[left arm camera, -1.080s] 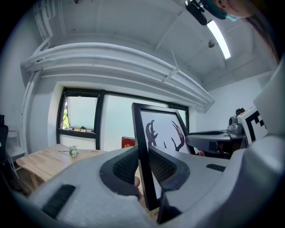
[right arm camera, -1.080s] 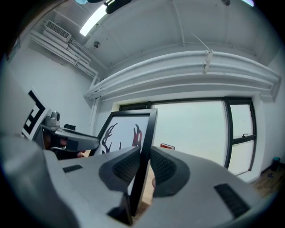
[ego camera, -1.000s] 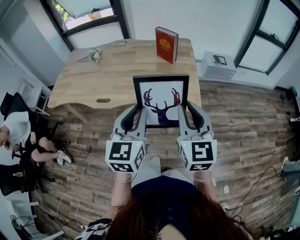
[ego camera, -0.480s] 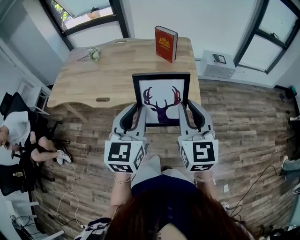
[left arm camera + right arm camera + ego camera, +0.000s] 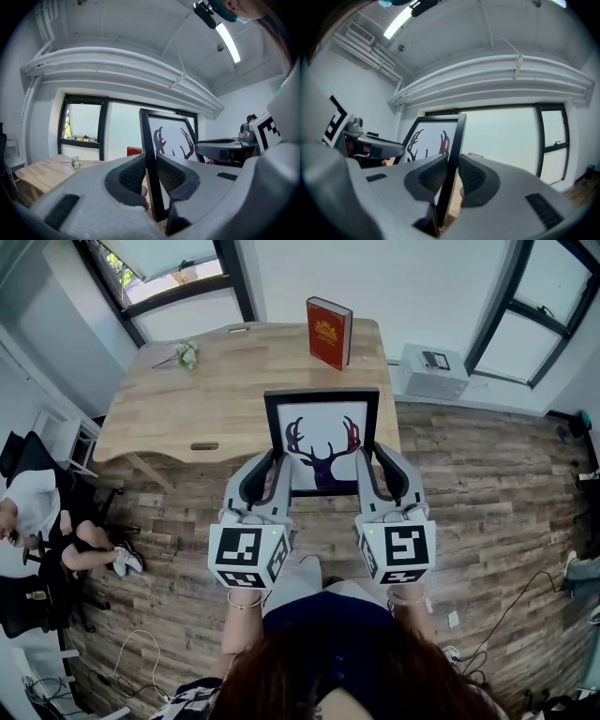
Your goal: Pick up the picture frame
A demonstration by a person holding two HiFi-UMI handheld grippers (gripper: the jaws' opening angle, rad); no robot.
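Observation:
The picture frame [image 5: 322, 442] is black, with a dark deer head on white. It hangs upright in the air over the table's near edge, held from both sides. My left gripper [image 5: 275, 463] is shut on its left edge and my right gripper [image 5: 367, 461] on its right edge. In the left gripper view the frame's [image 5: 171, 140] black edge runs between the ribbed pads of the left gripper [image 5: 151, 176], which press on it. The right gripper view shows the frame [image 5: 429, 138] clamped the same way in the right gripper [image 5: 451, 178].
A wooden table [image 5: 187, 399] lies behind the frame, with a red book [image 5: 330, 331] standing at its far edge and a small white flower [image 5: 187, 353] at the far left. A white box [image 5: 431, 369] sits on the plank floor at right. A person [image 5: 37, 512] sits at far left.

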